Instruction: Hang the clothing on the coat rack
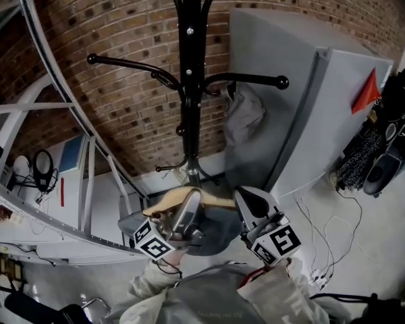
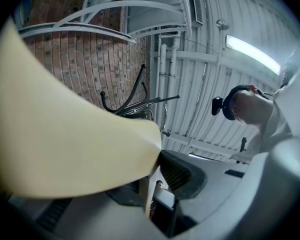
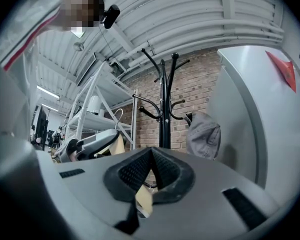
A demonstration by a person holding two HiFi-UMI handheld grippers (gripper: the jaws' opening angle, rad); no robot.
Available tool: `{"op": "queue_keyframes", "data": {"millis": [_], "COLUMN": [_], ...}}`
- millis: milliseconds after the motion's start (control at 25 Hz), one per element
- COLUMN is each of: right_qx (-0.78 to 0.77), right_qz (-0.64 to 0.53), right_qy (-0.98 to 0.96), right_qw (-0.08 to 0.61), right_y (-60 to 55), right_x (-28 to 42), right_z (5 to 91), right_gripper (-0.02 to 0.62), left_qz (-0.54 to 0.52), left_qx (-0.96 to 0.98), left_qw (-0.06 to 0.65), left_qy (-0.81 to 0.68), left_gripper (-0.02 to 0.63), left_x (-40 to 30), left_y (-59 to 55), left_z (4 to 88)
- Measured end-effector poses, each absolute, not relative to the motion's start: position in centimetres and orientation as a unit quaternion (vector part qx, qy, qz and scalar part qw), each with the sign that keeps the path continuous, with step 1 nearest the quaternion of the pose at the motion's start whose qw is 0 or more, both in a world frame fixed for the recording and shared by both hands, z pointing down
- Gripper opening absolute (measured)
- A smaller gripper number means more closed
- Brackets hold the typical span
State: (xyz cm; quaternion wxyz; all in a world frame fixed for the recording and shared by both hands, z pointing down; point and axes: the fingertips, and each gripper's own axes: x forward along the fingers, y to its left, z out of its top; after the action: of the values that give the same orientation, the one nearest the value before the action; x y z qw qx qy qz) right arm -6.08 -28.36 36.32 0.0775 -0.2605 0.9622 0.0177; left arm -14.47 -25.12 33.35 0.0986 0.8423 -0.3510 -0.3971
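The black coat rack point(image 1: 190, 79) stands in front of me against a brick wall, its hooks curving out left and right. A grey garment point(image 1: 243, 117) hangs from its right hook. Below it I hold a cream piece of clothing point(image 1: 182, 196) stretched between both grippers, with a darker grey part point(image 1: 212, 233) under it. My left gripper point(image 1: 186, 211) is shut on the cream cloth point(image 2: 65, 134), which fills the left of its view. My right gripper point(image 1: 254, 208) is shut on another edge of the cloth point(image 3: 144, 200). The rack point(image 3: 164, 109) and grey garment point(image 3: 203, 136) show beyond the right jaws.
A tall grey cabinet point(image 1: 310, 100) with an orange flag stands right of the rack. White metal shelving point(image 1: 27, 201) runs along the left. Cables point(image 1: 324, 235) lie on the floor at the right, next to dark brushes and gear point(image 1: 385, 154).
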Motion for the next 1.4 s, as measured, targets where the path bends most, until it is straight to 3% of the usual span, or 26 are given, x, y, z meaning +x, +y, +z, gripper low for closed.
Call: {"op": "queue_keyframes", "data": {"millis": [1400], "right_qx": [-0.221], "right_qz": [0.043], "right_qy": [0.97], "right_qw": [0.095], "right_y": [-36.8], "right_x": [-8.5], "right_z": [33.6], "right_gripper": [0.021], "left_qz": [-0.403], "left_qx": [0.834], "left_qw": [0.061], "left_qy": [-0.371], "left_gripper": [0.101], "left_x": [-16.5], "left_y": [-34.2], "left_z": [29.8]}}
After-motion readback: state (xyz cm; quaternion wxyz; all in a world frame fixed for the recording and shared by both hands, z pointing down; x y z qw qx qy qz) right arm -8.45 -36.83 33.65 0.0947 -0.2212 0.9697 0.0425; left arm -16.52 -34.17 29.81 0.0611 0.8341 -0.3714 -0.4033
